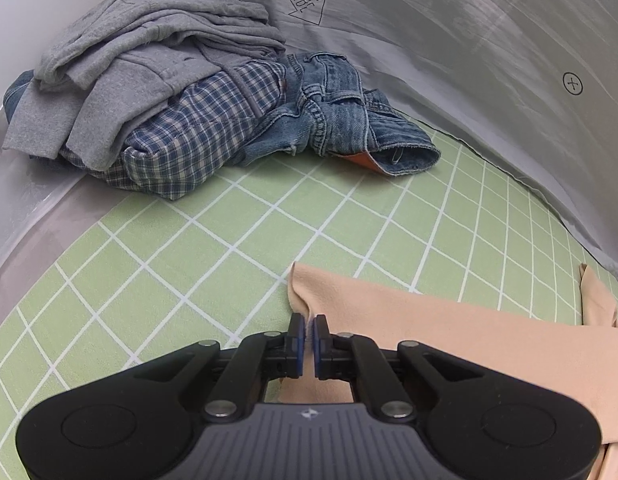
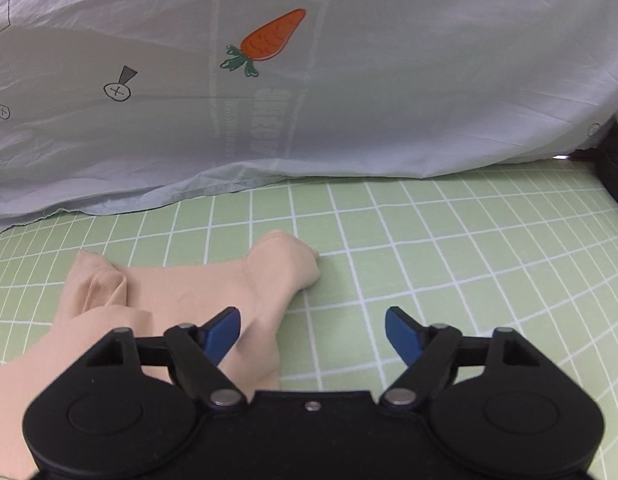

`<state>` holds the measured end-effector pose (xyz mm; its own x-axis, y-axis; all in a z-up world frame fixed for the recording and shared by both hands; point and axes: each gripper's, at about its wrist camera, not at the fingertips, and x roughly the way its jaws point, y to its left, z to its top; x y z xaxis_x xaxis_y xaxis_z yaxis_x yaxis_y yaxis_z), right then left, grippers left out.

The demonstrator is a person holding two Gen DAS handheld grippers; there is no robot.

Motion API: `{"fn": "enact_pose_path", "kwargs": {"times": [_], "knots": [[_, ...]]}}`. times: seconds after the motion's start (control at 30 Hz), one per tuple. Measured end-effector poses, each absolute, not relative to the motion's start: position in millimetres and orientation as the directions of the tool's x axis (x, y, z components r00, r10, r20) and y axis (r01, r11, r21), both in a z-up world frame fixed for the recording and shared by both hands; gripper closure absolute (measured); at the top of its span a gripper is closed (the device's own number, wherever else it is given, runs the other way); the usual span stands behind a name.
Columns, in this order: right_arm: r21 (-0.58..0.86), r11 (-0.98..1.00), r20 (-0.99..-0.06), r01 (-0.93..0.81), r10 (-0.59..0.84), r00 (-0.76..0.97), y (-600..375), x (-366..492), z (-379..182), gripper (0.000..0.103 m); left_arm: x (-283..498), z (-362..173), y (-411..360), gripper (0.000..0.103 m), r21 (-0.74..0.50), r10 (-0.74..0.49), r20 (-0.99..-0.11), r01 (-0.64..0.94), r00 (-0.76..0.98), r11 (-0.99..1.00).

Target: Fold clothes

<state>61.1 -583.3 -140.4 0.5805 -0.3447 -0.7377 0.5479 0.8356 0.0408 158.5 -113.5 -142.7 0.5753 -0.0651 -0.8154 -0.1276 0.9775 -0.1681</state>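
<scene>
**A:** Where's everything sitting?

**B:** The peach garment point(image 1: 449, 332) is lying flat on the green grid mat point(image 1: 189, 260). The left gripper point(image 1: 308, 330) is pinching its edge fold, the 2 pads nearly together. The right gripper point(image 2: 313, 330) is hanging spread wide, gripping nothing, its left finger over the cloth.

**A:** Risks?

**B:** With only 1 corner held, lifting is likely dragging the thin fabric into a bunch, or the fold is slipping free. The pile of 3 clothes point(image 1: 169, 92) is sitting well apart.

A home: checked bedsheet point(image 1: 157, 240), piled clothes point(image 1: 181, 100).
</scene>
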Motion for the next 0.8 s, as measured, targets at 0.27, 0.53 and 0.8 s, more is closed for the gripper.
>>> {"fn": "enact_pose_path", "kwargs": {"times": [0.27, 0.53, 0.8], "knots": [[0.051, 0.770, -0.755, 0.636, -0.387, 0.530, -565, -48, -127, 0.019, 137, -105, -158, 0.100, -0.291, -0.257, -0.742, 0.048, 0.619, 0.956], [0.081, 0.735, -0.763, 0.673, -0.388, 0.516, -541, -132, -124, 0.016, 42, -78, -269, 0.100, -0.365, -0.548, -0.694, 0.428, 0.467, 0.827], [0.090, 0.816, -0.744, 0.571, -0.326, 0.583, -508, -176, -121, 0.000, -43, -101, -311, 0.023, -0.269, -0.486, -0.814, 0.536, 0.318, 0.800]]}}
